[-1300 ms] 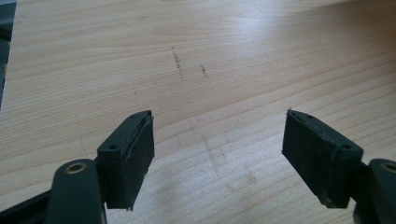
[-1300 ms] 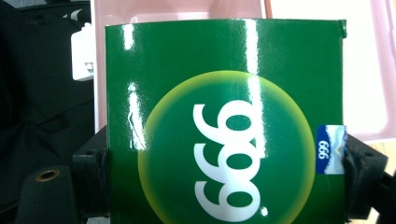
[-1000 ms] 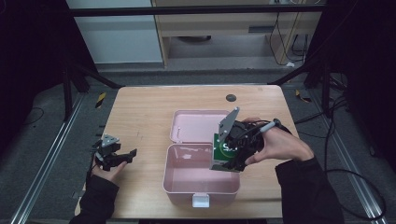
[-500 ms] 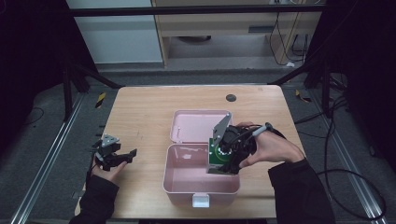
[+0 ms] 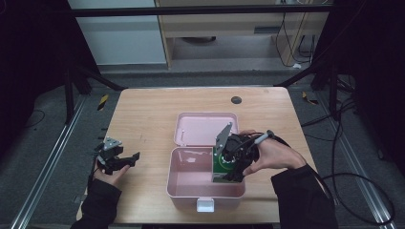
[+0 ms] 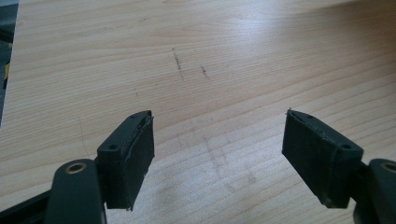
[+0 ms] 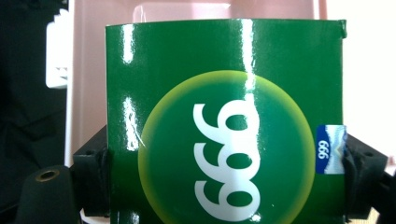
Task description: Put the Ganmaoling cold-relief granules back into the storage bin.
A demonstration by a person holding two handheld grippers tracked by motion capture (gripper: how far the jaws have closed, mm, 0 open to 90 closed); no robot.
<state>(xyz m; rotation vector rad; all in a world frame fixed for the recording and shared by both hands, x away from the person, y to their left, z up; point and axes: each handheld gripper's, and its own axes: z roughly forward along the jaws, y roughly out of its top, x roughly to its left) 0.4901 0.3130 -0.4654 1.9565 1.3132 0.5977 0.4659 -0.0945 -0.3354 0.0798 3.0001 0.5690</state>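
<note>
Over on the left, the left gripper (image 5: 125,159) sits low near the counter's (image 5: 143,119) left edge, its fingers (image 6: 127,161) spread wide with nothing between them, just bare wood grain and a few faint scuff marks ahead. No danger there, though it is well apart from the action and in no position to steady anything.

Moving to the middle, the pink box (image 5: 191,183) stands open near the front edge, its lid (image 5: 203,128) laid back flat behind it. Inside looks bare from the high view.

Now the right side, and here's the risk. The right gripper (image 5: 229,164) has a green carton (image 7: 224,121) pinched by its two side edges, tipped over the right end of the box, its lower end down past the rim. The carton is glossy, so I'd judge a slip or twist in that grip quite possible. Its wall could also buckle if the fingers (image 7: 362,179) squeeze harder. And if it goes down at this tilt, a corner might catch the box wall, or the light box could skid with nothing bracing it.

The counter is pale wood with a dark round grommet (image 5: 236,100) at the back. Beyond it, dark floor, metal rails (image 5: 45,176), black frame legs, pale cabinet fronts and loose cables (image 5: 353,176) on the right.
</note>
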